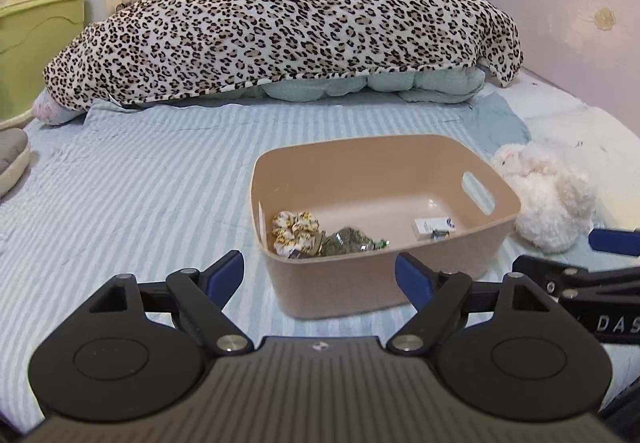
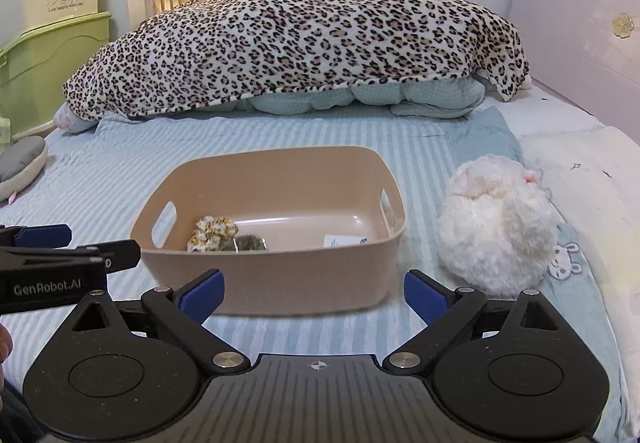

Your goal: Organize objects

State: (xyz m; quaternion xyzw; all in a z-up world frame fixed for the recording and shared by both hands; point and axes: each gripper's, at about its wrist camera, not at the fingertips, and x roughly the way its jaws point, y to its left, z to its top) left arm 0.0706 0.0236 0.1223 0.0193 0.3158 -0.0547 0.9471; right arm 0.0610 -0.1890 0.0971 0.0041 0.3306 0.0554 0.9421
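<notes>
A beige plastic basket (image 1: 384,283) (image 2: 280,283) with side handle slots stands on the striped bed. Inside lie a yellow-and-white patterned scrunchie (image 1: 294,231) (image 2: 212,233), a dark green packet (image 1: 350,241) (image 2: 250,243) and a small white box (image 1: 434,227) (image 2: 344,241). A white fluffy plush toy (image 1: 548,199) (image 2: 496,227) lies on the bed just right of the basket. My left gripper (image 1: 320,277) is open and empty, just short of the basket's near wall. My right gripper (image 2: 312,295) is open and empty, also in front of the basket, with the plush toy ahead to its right.
A leopard-print blanket (image 1: 280,31) (image 2: 296,39) over light green bedding fills the far end of the bed. Green and cream storage boxes (image 2: 52,43) stand at the left. A grey cushion (image 2: 20,163) lies at the left edge. A pink headboard (image 2: 580,43) runs along the right.
</notes>
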